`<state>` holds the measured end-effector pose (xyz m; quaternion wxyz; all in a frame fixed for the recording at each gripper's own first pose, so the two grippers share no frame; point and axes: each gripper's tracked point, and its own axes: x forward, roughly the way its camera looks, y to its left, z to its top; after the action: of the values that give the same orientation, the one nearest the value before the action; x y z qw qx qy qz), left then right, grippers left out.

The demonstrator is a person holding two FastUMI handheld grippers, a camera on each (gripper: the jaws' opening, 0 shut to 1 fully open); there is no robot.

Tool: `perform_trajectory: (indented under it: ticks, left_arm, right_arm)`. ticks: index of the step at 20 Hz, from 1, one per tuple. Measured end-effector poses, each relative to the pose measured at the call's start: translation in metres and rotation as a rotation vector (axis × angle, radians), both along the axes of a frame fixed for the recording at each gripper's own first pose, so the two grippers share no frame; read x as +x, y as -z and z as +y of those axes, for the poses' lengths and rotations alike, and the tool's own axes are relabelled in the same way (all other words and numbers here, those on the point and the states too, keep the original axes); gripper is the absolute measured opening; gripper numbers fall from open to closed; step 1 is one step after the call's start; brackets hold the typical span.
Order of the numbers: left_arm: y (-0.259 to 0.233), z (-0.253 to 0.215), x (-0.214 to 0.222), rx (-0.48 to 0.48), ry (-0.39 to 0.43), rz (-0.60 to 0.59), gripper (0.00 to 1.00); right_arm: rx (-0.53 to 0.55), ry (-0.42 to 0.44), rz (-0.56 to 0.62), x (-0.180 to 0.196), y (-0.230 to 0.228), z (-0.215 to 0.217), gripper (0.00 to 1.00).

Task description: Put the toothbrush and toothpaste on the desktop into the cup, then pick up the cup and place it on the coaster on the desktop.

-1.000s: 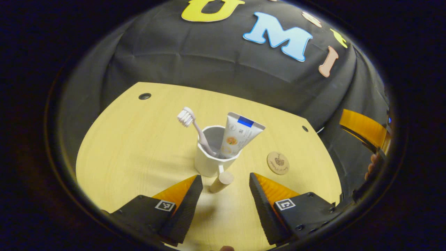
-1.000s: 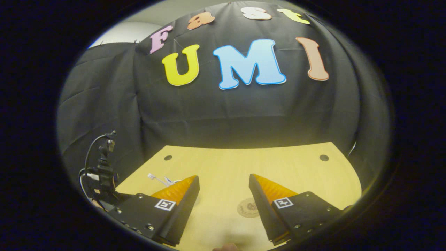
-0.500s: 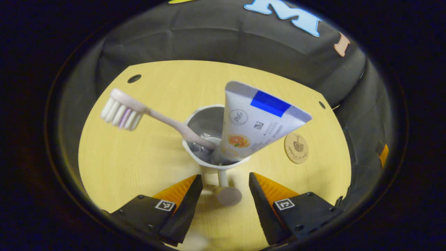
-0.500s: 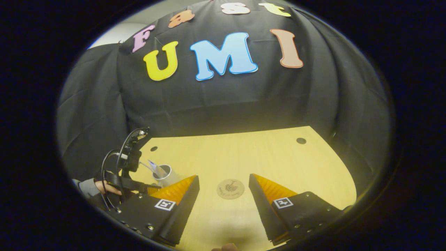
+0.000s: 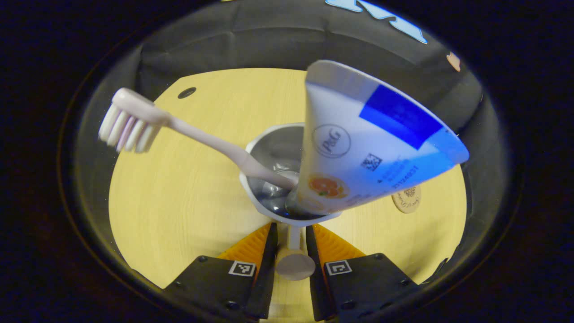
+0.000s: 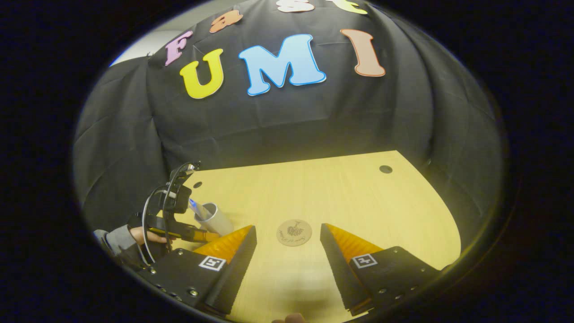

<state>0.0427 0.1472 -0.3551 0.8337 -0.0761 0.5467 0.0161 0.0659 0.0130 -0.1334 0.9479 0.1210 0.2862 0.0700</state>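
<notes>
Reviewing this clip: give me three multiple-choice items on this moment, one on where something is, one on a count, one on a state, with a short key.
1. Where is the coaster?
A. Under the cup
B. Bare on the desktop, apart from the cup
C. Inside the cup

2. How many items stand in the cup?
A. One
B. Two
C. Three

3. What is the left gripper doing?
A. Closed around the cup's handle
B. Wide open above the desktop
C. Gripping the toothbrush

Key: 1 B, the right gripper view shows the coaster lying alone on the desktop, the cup off to one side. 2 B, the toothbrush and the toothpaste both lean out of the cup. 3 A, in the left gripper view both fingers sit tight against the handle.
</notes>
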Motion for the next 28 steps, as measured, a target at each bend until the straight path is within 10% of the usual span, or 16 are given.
perform_trajectory:
  ticks: [7,28]
  left_arm:
    - [0.0,-0.011,0.002,0.089,0.098,-0.079,0.28]
    - [-0.026,-0.224,0.027,-0.059,0.32,-0.094,0.28]
  right_arm:
    - [0.021,0.019,0.009,-0.009,0.004,-0.006,0.87]
    - [0.045,0.171,0.016,-0.033,0.01,-0.097,0.87]
